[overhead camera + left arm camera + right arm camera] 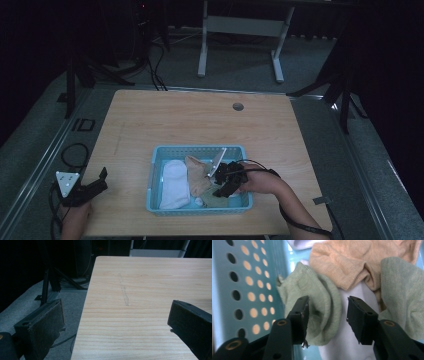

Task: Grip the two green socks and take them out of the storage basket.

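Green sock lay between the parted jaws of the right gripper, inside the basket; nothing yet grasped.

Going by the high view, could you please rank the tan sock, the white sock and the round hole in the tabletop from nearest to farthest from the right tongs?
1. The tan sock, in the blue basket, just left of the right tongs.
2. The white sock, farther left in the same basket.
3. The round hole, well beyond the basket near the table's far edge.
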Available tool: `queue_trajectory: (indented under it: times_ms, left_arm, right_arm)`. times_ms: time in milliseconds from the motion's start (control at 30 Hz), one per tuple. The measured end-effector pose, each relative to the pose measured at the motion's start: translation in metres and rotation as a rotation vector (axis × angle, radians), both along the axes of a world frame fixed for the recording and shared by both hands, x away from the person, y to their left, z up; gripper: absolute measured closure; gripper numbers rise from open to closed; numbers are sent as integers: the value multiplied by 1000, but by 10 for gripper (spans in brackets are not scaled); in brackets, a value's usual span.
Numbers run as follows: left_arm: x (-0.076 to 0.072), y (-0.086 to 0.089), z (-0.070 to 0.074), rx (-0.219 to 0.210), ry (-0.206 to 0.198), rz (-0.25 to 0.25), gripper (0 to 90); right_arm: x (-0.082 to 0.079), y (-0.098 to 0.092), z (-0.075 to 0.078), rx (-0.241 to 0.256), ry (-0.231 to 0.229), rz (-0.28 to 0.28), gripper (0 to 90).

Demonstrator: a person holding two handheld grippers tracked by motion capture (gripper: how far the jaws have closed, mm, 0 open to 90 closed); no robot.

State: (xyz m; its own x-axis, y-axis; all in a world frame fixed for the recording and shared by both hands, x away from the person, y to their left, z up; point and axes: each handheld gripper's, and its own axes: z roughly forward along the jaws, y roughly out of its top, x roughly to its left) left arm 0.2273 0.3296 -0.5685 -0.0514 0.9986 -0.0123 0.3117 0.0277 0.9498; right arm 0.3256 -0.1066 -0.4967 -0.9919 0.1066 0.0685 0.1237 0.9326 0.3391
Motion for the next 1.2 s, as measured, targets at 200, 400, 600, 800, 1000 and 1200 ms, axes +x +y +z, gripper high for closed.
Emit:
queue_trajectory:
  times_ms: [200,400,600,800,1000,1200]
  left_arm:
    - [0,0,0,1,1,4,4]
    - [0,0,0,0,1,4,4]
    - [0,0,0,0,1,5,3]
    - [0,0,0,0,2,7,4]
    - [0,0,0,1,1,7,4]
    - [0,0,0,1,2,7,4]
  right_arm:
    - [-5,1,4,-5,-5,67,763]
    - [-10,3,17,2,-20,97,786]
    - [-12,2,30,17,-37,103,786]
    - [-12,-2,49,42,-52,98,786]
    - [-12,-7,63,58,-67,94,786]
    - [-11,-15,78,91,-83,77,785]
